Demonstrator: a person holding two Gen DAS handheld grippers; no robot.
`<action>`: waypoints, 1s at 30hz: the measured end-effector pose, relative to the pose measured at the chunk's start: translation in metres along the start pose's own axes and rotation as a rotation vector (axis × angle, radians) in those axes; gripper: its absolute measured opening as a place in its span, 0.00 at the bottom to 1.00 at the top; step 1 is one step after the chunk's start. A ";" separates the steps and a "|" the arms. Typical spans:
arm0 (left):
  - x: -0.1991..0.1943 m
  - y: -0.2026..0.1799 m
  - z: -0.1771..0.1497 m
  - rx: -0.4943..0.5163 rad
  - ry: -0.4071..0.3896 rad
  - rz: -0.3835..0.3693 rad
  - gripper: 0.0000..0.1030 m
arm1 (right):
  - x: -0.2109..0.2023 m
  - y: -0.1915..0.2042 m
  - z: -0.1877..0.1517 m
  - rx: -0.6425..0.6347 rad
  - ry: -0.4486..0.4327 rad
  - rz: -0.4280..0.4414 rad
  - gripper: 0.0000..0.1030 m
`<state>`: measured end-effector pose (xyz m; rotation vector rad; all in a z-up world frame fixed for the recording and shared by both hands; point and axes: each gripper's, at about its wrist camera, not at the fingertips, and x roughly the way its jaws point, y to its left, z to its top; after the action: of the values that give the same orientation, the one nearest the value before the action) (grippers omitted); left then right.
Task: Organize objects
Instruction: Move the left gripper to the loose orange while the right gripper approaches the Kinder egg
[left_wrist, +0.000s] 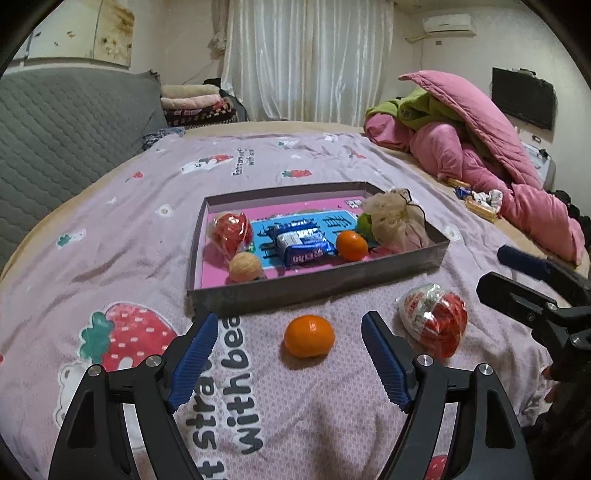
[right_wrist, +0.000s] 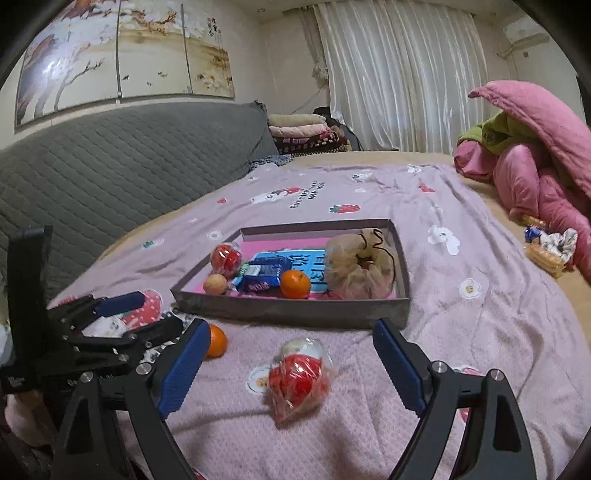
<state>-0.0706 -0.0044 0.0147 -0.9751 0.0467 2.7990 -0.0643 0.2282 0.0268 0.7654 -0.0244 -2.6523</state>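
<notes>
The left gripper (left_wrist: 290, 350) hangs low over the bed with its blue-padded fingers (left_wrist: 194, 356) spread wide; a loose tangerine (left_wrist: 309, 336) lies on the blanket (left_wrist: 110, 258) in the gap just ahead of them, untouched by either pad. The right gripper (right_wrist: 288, 354) likewise stands wide open, and a red snack in clear wrapping (right_wrist: 298, 378) lies on the blanket between its fingers (right_wrist: 181, 369), clear of both. Neither gripper has hold of anything. In the left wrist view this wrapped snack sits just right of the tangerine, with small red print on its white end too fine to read.

The lilac blanket carries strawberries, white flowers and dark lettering; near the left gripper the words "with bea" and part of "stra" can be made out.

Just beyond the two loose items stands a shallow grey cardboard box (left_wrist: 317, 286), its pink floor bearing a blue panel with large Chinese characters. Inside lie a second red wrapped snack (left_wrist: 231, 230) at the left, a walnut (left_wrist: 244, 266) in front of it, a blue biscuit packet (left_wrist: 303, 245) in the middle whose label looks like Oreo, a second tangerine (left_wrist: 351, 245), and a beige drawstring mesh pouch (left_wrist: 397, 221) at the right

Farther right, wrapped sweets (left_wrist: 476, 201) lie beside a heaped pink quilt (left_wrist: 480, 147)
</notes>
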 end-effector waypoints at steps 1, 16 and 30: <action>-0.001 -0.001 -0.002 0.004 0.003 0.000 0.79 | -0.002 0.002 -0.001 -0.022 -0.004 -0.014 0.87; 0.003 0.005 -0.021 -0.024 0.043 0.002 0.79 | -0.004 0.033 -0.028 -0.208 0.048 -0.062 0.87; 0.017 0.000 -0.034 -0.021 0.108 -0.026 0.79 | 0.006 0.018 -0.039 -0.137 0.102 -0.041 0.87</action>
<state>-0.0629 -0.0046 -0.0225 -1.1232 0.0193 2.7266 -0.0426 0.2131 -0.0074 0.8616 0.1996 -2.6173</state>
